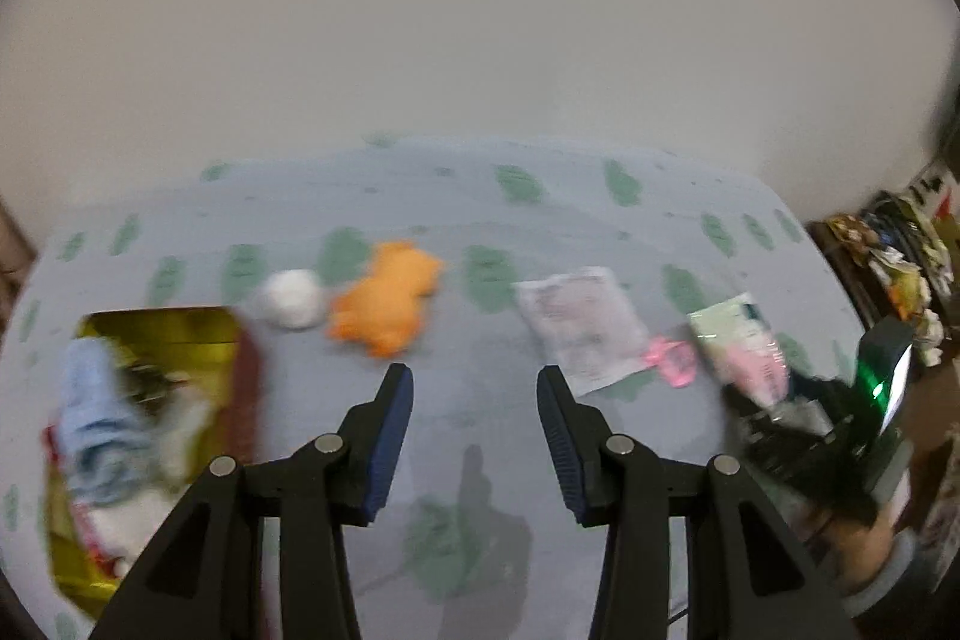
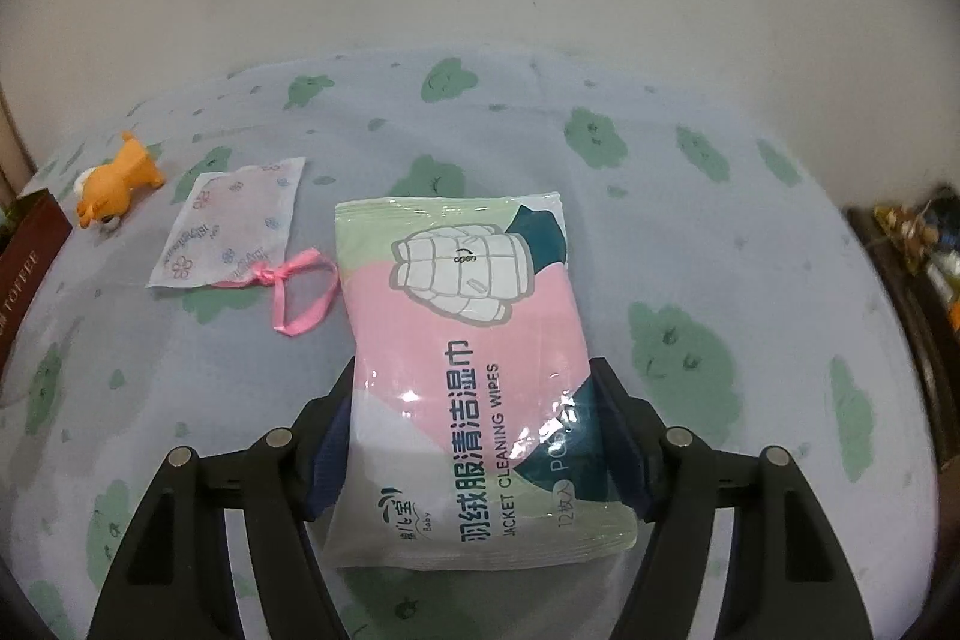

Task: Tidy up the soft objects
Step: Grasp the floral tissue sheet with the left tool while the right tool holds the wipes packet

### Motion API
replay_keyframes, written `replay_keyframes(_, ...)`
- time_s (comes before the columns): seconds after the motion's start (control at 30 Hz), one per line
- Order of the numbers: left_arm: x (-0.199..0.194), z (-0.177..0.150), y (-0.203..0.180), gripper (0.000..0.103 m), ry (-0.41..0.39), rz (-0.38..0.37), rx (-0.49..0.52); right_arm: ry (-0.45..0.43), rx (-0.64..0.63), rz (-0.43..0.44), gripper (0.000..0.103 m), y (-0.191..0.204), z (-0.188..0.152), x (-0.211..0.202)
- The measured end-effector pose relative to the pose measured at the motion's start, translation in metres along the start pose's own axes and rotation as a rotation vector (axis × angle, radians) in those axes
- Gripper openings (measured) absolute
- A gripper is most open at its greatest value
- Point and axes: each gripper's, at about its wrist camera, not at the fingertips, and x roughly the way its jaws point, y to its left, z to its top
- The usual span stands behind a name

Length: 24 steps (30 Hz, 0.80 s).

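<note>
My right gripper [image 2: 475,364] is shut on a pink, green and white pack of jacket cleaning wipes [image 2: 462,328], its pads pressing on the pack's two long sides just above the bedsheet. The left wrist view shows the same pack [image 1: 744,346], blurred, in the right gripper [image 1: 810,418] at the far right. My left gripper [image 1: 474,373] hangs open over the sheet with nothing between its fingers. Beyond it lie an orange plush animal [image 1: 387,298], a white fluffy ball [image 1: 291,298], a flowered white sachet [image 1: 579,328] and a pink ribbon [image 1: 675,361].
A box with a gold lining [image 1: 156,325] stands at the left and holds a light blue towel [image 1: 96,400] and other soft things. The bedsheet [image 2: 720,250] is grey-blue with green patches, against a pale wall. A cluttered shelf [image 1: 888,250] borders the right edge.
</note>
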Motion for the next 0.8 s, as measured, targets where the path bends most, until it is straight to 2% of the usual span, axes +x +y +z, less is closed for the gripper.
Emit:
replay_keyframes(0.07,0.022,0.011,-0.016,0.056,0.045,-0.033,-0.014,0.005,0.007,0.007,0.068,-0.002,0.0,0.002)
replay_keyframes(0.3,0.081,0.035,-0.055,0.056,0.148,-0.095,-0.062,0.01,0.024,0.03,0.069,-0.005,0.0,0.003)
replay_keyframes(0.47,0.111,0.041,-0.068,0.056,0.195,-0.052,-0.044,0.015,0.022,0.034,0.071,-0.006,0.0,0.004)
replay_keyframes(0.57,0.122,0.043,-0.063,0.056,0.197,-0.016,-0.08,0.018,0.019,0.035,0.072,-0.005,0.0,0.005)
replay_keyframes(0.8,0.15,0.045,-0.058,0.059,0.25,-0.013,-0.136,0.021,0.015,0.034,0.074,-0.004,0.0,0.006)
